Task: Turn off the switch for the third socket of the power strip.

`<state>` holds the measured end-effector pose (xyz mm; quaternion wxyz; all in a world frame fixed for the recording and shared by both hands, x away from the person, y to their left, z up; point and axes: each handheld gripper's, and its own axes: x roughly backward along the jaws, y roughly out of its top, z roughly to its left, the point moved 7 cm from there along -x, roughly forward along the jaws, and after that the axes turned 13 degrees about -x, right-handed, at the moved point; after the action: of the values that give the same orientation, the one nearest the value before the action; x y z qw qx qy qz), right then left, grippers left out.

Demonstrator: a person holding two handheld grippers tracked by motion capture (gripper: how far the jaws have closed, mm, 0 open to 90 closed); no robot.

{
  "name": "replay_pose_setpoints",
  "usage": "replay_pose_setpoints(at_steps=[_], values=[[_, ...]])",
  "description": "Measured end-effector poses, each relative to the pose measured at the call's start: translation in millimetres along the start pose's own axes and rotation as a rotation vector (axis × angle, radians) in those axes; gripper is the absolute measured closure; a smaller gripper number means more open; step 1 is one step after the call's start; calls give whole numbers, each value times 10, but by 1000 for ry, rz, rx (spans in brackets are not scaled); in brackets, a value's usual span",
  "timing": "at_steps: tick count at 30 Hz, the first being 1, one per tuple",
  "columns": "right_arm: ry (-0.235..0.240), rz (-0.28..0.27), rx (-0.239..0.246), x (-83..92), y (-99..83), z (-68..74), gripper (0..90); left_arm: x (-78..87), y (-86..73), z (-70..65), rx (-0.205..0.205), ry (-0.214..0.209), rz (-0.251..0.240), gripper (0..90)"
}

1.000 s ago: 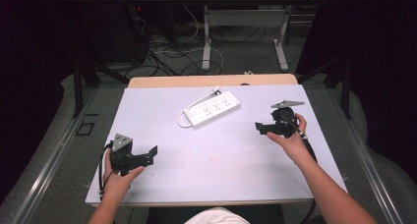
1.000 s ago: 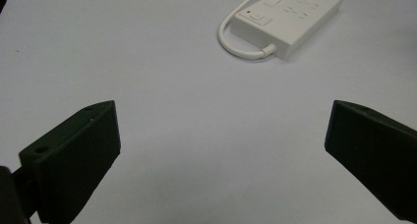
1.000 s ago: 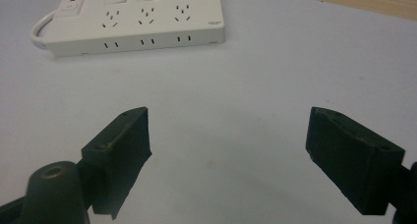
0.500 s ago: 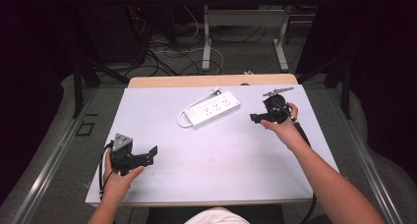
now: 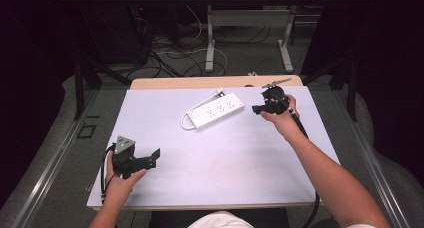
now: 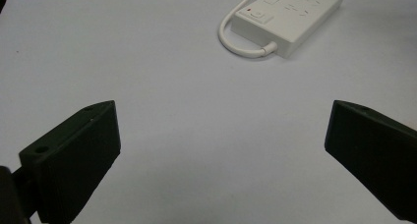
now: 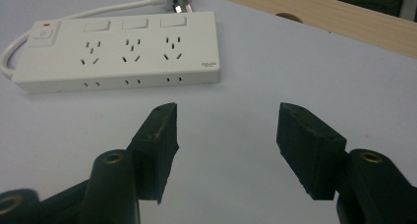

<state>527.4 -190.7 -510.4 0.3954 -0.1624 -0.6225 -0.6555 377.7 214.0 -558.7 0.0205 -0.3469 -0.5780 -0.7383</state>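
Right hand-held gripper (image 5: 258, 108) has advanced toward the white plastic three-socket power strip (image 5: 215, 112) just ahead, jaws narrowing, half-open, empty; left hand-held gripper (image 5: 152, 156) gapes wide, well short.

Brand mark: a small grey word is printed on the top face of the power strip (image 7: 118, 52), at its right end under the third socket; it is too small to read, maybe "DELIXI".
Red sign: a small red mark stands above the main switch (image 7: 43, 35) at the left end of the strip.
Other texts: none can be read on the table sheet (image 5: 230, 153).
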Motion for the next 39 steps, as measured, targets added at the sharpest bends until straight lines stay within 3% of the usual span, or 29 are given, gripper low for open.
replay_pose_setpoints(at_steps=[15, 17, 22, 27, 37, 39], values=[[13, 50, 23, -209, 234, 109, 451, -5, -5, -2, -1, -7, 6, 3], [33, 47, 18, -279, 285, 136, 494, -6, -6, -1, -1, -8, 6, 3], [24, 61, 18, -369, 336, 148, 521, -6, -2, -2, -1, -8, 2, 3], [34, 16, 3, -445, 431, 187, 584, -5, -5, -2, -2, -9, 5, 3], [69, 5, -24, -556, 451, 220, 665, -7, -4, -3, -4, -9, 5, 3], [80, -18, -23, -590, 470, 250, 675, -9, -3, -6, -5, -10, 6, 3]])
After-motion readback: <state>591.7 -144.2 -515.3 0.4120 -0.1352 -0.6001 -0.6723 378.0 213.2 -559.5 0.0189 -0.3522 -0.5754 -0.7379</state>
